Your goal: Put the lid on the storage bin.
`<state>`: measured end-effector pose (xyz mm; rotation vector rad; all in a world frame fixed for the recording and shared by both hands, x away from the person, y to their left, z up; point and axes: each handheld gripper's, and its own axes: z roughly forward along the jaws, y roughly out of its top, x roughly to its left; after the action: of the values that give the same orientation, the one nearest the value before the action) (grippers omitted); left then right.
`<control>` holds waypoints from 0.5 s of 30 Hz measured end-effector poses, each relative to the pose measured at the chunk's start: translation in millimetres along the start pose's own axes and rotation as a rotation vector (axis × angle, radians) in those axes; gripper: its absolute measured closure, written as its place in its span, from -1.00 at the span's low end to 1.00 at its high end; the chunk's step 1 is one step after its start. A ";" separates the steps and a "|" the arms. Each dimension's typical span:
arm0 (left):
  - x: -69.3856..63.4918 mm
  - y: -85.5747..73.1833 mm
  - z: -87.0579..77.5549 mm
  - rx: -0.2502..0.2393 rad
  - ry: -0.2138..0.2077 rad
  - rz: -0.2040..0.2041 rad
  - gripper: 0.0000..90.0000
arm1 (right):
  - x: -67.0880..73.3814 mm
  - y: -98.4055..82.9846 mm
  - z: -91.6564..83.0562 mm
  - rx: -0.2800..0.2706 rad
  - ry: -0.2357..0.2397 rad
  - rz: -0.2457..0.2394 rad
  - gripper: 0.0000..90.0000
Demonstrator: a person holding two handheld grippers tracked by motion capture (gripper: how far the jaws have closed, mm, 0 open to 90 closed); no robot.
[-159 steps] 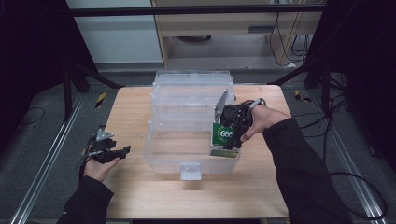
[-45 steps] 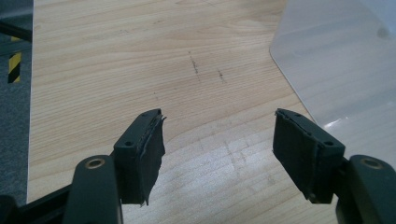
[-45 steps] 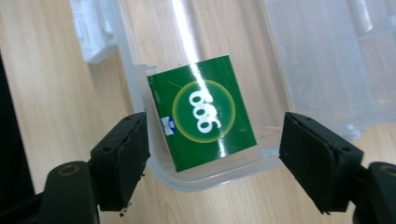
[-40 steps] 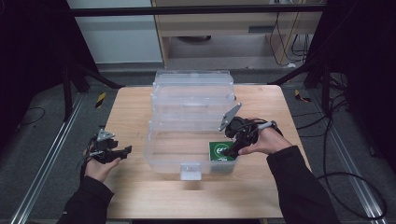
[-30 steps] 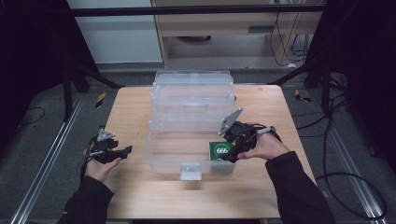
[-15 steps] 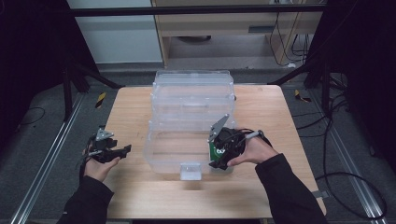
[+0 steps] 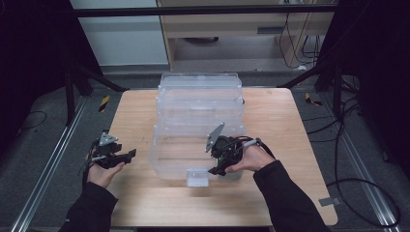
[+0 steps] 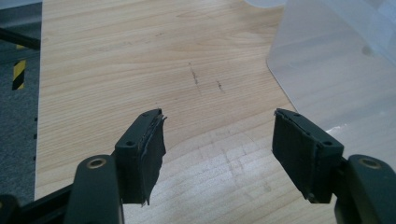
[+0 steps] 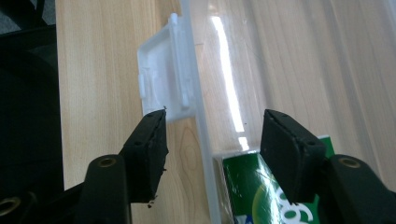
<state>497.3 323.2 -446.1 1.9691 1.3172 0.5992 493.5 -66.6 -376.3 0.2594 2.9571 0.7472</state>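
Observation:
A clear plastic bin [image 7: 167, 145] stands mid-table with its lid [image 7: 199, 92] tipped open behind it. A green box [image 9: 254, 196] lies inside, against the front wall. My right gripper [image 7: 218, 163] is at the bin's front right. Its jaws straddle the front wall [image 9: 203, 135], one outside beside the white latch [image 9: 163, 79] and one inside over the green box. They have just been closing, but neither pad touches the wall, so my right gripper [image 9: 219, 154] is open. My left gripper [image 7: 126, 155] rests open and empty left of the bin [image 8: 336, 65], and in its own view my left gripper [image 8: 219, 154] looks over bare wood.
The wooden table [image 7: 270, 116] has free room on both sides of the bin and in front. The white latch [image 7: 197, 177] sticks out from the front wall. Metal rails, cables and dark frame posts surround the table.
My right gripper moved left and down along the bin's front and its jaws narrowed. The green box it carried earlier now lies in the bin. The left hand kept still.

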 end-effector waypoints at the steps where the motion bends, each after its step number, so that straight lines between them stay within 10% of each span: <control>1: -0.3 -0.1 -0.2 0.001 0.000 0.001 -0.26 | 1.1 1.3 1.5 0.003 -0.001 -0.006 -0.02; 15: 1.6 3.4 -7.0 -0.028 0.000 -0.001 -0.25 | 3.7 13.3 25.5 0.074 0.055 -0.023 0.10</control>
<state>495.1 325.9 -438.9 1.9455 1.3033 0.6144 494.8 -42.6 -392.5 0.2123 3.0386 0.6534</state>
